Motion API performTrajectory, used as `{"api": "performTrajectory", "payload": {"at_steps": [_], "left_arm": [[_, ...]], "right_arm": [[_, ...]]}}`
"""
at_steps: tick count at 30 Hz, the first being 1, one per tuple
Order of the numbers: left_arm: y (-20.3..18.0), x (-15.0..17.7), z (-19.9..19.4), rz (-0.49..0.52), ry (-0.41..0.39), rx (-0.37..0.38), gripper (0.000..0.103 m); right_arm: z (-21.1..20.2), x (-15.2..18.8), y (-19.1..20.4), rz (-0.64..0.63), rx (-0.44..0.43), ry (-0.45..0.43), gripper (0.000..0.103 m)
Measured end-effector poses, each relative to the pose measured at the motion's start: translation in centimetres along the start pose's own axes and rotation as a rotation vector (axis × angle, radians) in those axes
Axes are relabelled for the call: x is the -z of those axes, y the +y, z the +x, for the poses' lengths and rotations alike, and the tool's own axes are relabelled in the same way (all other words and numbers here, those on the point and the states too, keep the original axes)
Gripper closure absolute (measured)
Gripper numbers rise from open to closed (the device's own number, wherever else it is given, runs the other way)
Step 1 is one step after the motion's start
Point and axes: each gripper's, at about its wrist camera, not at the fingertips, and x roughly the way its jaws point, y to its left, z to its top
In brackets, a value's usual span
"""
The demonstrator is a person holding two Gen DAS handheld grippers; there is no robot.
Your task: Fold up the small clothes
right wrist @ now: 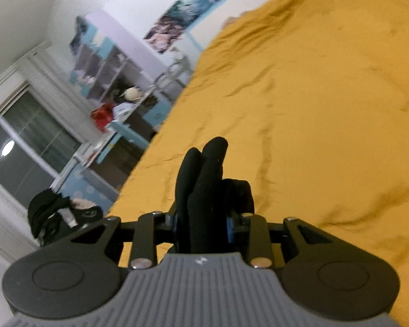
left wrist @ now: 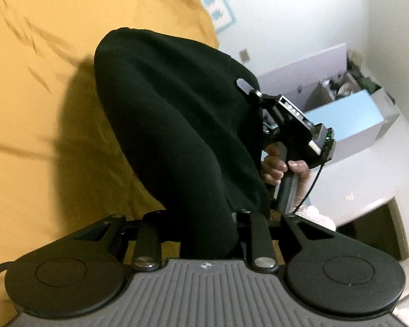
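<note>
Black garment [left wrist: 177,125]; opposite, window [right wrist: 27,150].

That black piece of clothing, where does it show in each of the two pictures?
Left wrist view: black garment fills the centre, hanging above the bed.
Right wrist view: only a bunched fold at lower centre, between the fingers.
Shared landmark: yellow bedspread.

Black garment [right wrist: 204,190] bunched between right gripper [right wrist: 203,226] jaws, above yellow bedspread [right wrist: 327,109]

White walls [right wrist: 21,8] with posters [right wrist: 174,24]; a shelf unit [right wrist: 109,62] stands left of the yellow bed [right wrist: 327,109]. A dark window [right wrist: 27,147] reflects 1 lamp.
</note>
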Motion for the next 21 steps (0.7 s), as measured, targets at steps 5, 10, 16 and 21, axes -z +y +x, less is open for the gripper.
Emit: {"api": "performTrajectory", "payload": {"at_steps": [5,10,16,21], "left_arm": [[-0.1,-0.8,-2.9,0.028,-0.138,-0.063,0.076],[4.4,-0.2,-3.8,-0.048,-0.213,-0.172,0.076],[14.2,2.2,-3.2,-0.199,-0.115,-0.288,0.077],[14.9,2.9,-3.4,-0.202,-0.134,-0.214,0.077]], "right_arm": [[8.1,-0.7,5.6,-0.029,-0.163,0.032,0.077],[20.1,0.7,7.8,-0.018,-0.213,0.16,0.077],[31.2,5.0,4.4,0.074,-0.04,0.311,0.081],[30.1,5.1,1.6,0.232,-0.036,0.256,0.072]]}}
